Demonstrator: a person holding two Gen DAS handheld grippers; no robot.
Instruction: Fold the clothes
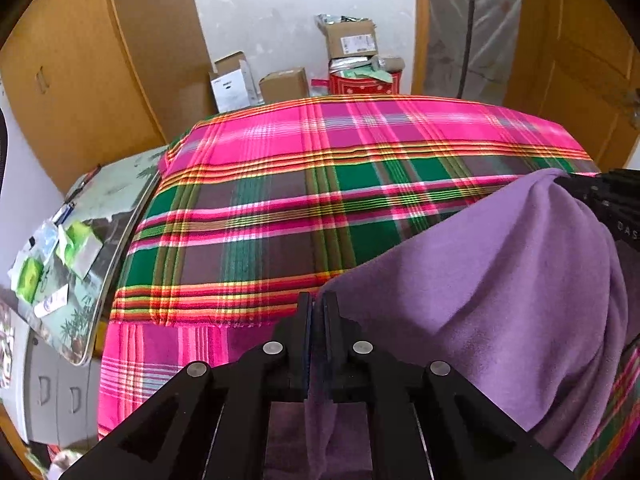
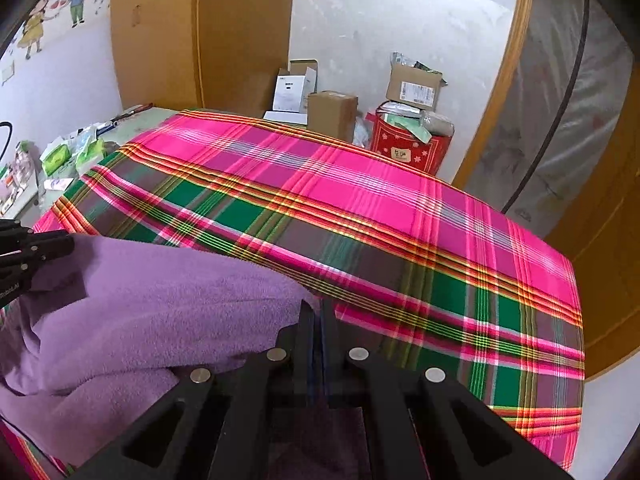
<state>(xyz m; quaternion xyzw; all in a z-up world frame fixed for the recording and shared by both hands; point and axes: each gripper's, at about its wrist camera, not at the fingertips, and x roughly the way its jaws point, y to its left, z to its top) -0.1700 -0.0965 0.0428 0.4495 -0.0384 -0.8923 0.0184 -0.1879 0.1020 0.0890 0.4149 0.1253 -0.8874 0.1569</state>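
A soft lilac fleece garment (image 1: 500, 280) hangs slack between two black claws above a worktop covered with a bright plaid cloth (image 1: 300, 200) in pink, green and brown. The left claw (image 1: 316, 312) is pinched tight on one edge of the fleece, which trails down between its fingers. The right claw (image 2: 318, 316) is likewise clamped on another edge. The fabric looks thick, matte and slightly fuzzy, bunched in loose rounded folds. Cardboard boxes (image 2: 332, 114) and a red container (image 2: 408, 140) stand behind the worktop.
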